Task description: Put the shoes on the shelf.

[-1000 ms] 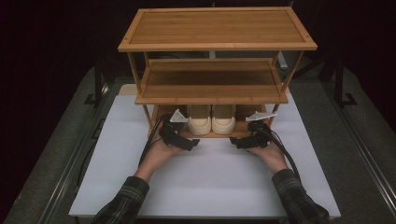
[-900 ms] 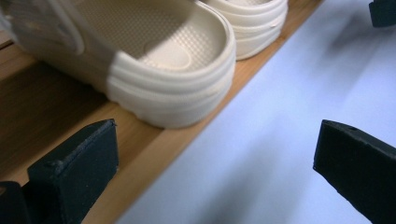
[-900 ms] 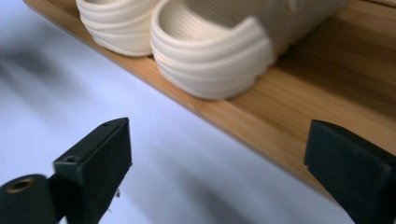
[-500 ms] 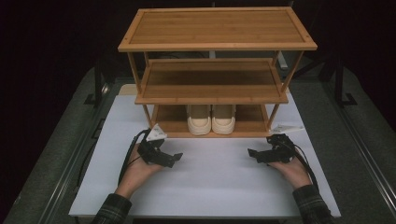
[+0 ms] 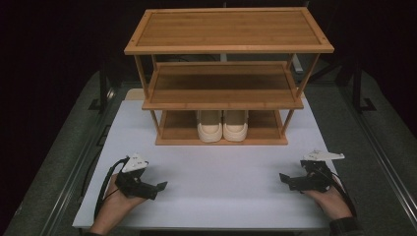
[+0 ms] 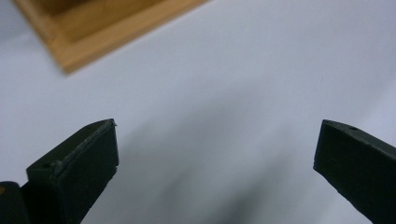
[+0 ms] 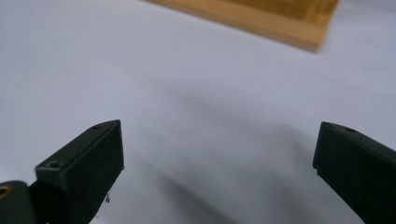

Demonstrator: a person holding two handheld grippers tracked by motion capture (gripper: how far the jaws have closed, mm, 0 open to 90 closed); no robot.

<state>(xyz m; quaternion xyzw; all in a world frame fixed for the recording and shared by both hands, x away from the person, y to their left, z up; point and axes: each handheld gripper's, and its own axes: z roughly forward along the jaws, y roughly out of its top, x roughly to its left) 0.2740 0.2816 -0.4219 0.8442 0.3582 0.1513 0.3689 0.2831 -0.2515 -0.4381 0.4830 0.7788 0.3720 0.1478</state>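
a: where are the shoes?

b: the pair of cream-white shoes (image 5: 222, 129) sits side by side on the bottom shelf of the three-level brown bamboo shoe rack (image 5: 228, 47), right in the middle, toes facing the person.

a: and the two grippers?

b: the left gripper (image 5: 160, 187) lies low over the flat white counter (image 5: 221, 172) near the front left edge, in the person's left hand (image 5: 114, 209). the right gripper (image 5: 286, 179) is near the front right edge, in the right hand (image 5: 330, 200). both tips point in toward the middle.

a: are the shoes near the jaws?

b: no, the shoes are well apart from both. they are up at the rack, between the two grippers but farther back.

a: what do the jaws look like?

b: in the left gripper view (image 6: 215, 154) the two black jaws stand wide apart with just white counter between them. the right gripper view (image 7: 219, 158) looks the same; its jaws have just been opening, with nothing in them. a corner of the rack's base (image 6: 88, 44) shows at the top.
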